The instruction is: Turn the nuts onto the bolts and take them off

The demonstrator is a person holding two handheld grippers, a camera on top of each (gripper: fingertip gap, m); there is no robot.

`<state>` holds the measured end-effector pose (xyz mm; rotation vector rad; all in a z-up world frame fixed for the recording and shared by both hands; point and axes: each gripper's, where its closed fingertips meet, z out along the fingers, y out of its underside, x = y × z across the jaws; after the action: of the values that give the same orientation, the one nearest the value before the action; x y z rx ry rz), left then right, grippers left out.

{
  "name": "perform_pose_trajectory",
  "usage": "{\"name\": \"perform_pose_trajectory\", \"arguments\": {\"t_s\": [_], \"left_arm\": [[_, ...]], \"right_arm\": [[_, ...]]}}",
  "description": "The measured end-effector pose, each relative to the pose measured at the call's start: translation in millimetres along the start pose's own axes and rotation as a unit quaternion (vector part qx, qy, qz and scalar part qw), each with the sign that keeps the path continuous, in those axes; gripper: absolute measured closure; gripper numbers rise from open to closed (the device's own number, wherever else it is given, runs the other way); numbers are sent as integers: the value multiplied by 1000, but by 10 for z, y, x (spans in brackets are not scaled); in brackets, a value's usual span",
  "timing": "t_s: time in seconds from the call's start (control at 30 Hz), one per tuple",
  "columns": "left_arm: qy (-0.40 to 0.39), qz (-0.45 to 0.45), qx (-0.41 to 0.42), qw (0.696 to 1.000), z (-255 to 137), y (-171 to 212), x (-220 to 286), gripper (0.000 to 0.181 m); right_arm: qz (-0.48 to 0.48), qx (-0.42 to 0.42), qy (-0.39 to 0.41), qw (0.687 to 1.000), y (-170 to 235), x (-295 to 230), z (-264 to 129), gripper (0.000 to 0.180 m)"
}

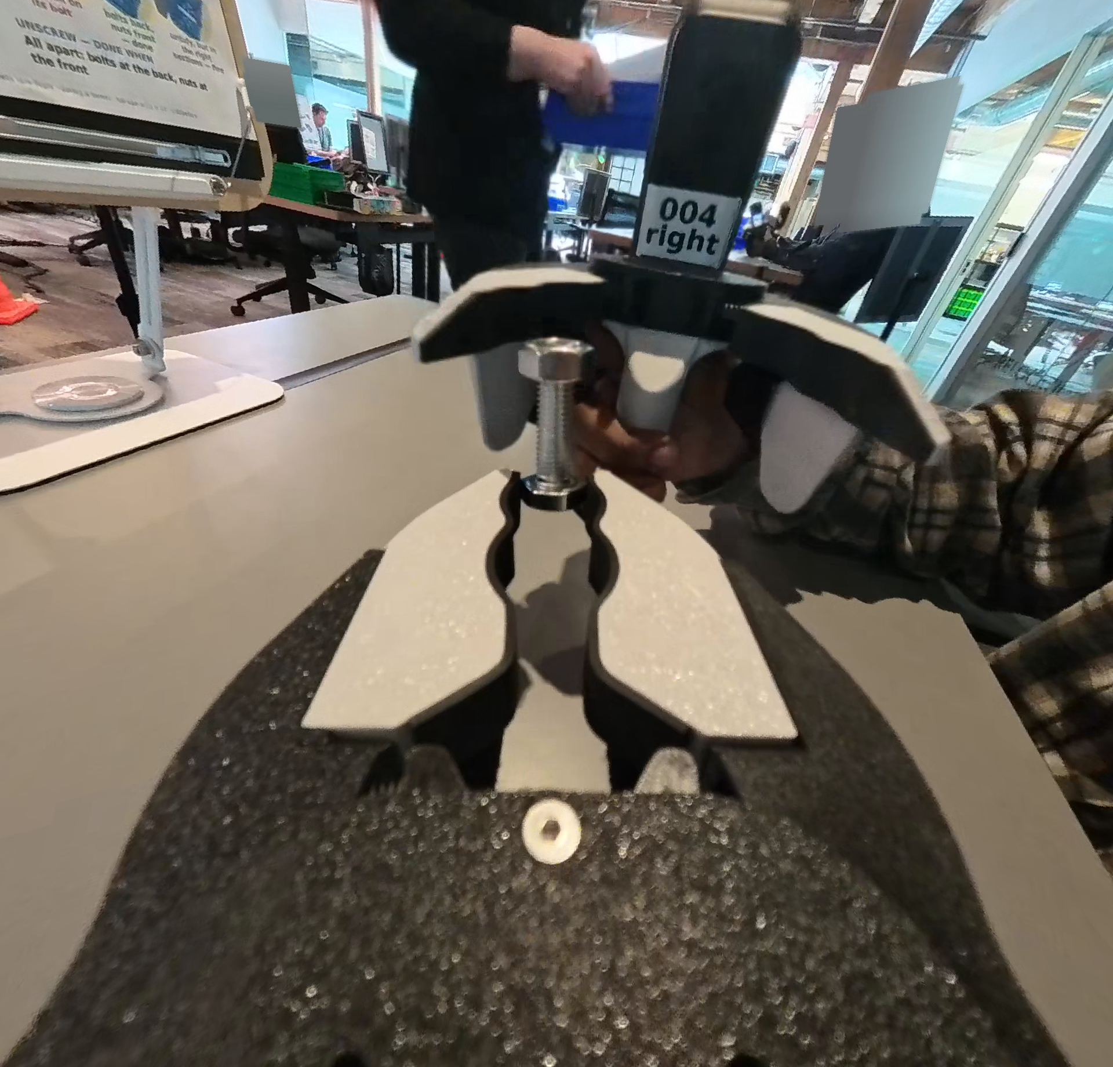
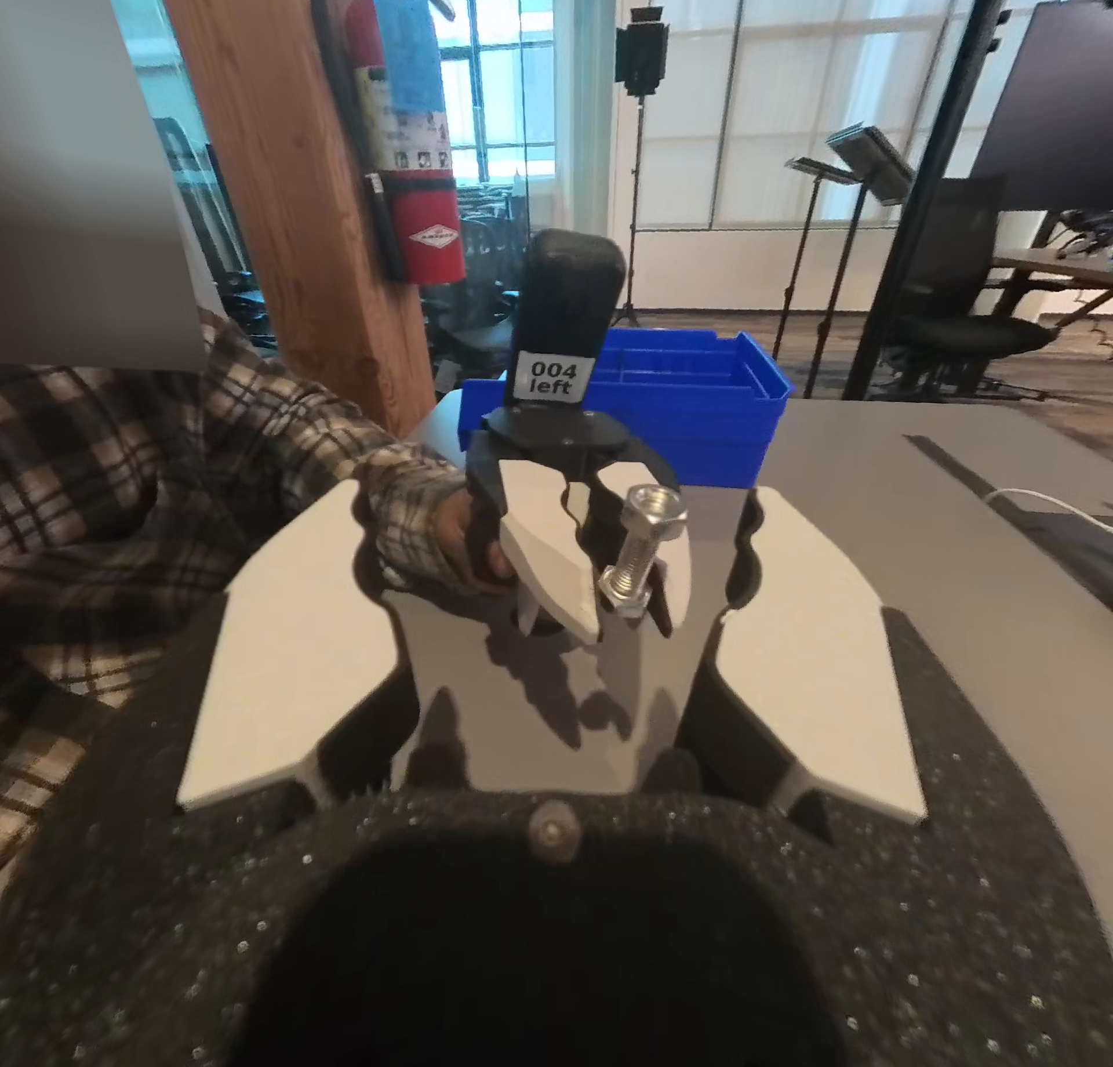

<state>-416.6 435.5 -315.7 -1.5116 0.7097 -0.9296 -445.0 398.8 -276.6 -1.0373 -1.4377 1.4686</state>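
Observation:
My left gripper (image 1: 551,487) is shut on a silver nut (image 1: 545,491) at its fingertips. A silver bolt (image 1: 555,417) stands up out of the nut, hex head on top. My right gripper (image 1: 662,387) faces it from just behind, jaws wide open and empty, one finger (image 1: 500,411) right beside the bolt. In the right wrist view, my right gripper (image 2: 557,493) is spread wide. The left gripper (image 2: 626,607) sits between its fingers, holding the nut (image 2: 626,592) with the bolt (image 2: 641,547) tilted up and to the right. Both are a little above the grey table (image 1: 271,526).
A blue bin (image 2: 692,417) stands on the table behind the left gripper. A sign on a white stand (image 1: 144,291) sits on the table's left side. A white cable (image 2: 1048,505) lies at the right. A person (image 1: 482,104) stands beyond the table. Some 5 centimeters of space lies between my two pairs of fingers.

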Motion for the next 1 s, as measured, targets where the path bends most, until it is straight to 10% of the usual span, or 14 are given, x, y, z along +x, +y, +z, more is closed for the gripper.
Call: {"name": "perform_pose_trajectory", "arguments": {"t_s": [1.0], "left_arm": [[-6,-12,1,1000,-25,-22,-27,161]], "right_arm": [[-14,-21,-13,1000,22,-121,-7,69]]}}
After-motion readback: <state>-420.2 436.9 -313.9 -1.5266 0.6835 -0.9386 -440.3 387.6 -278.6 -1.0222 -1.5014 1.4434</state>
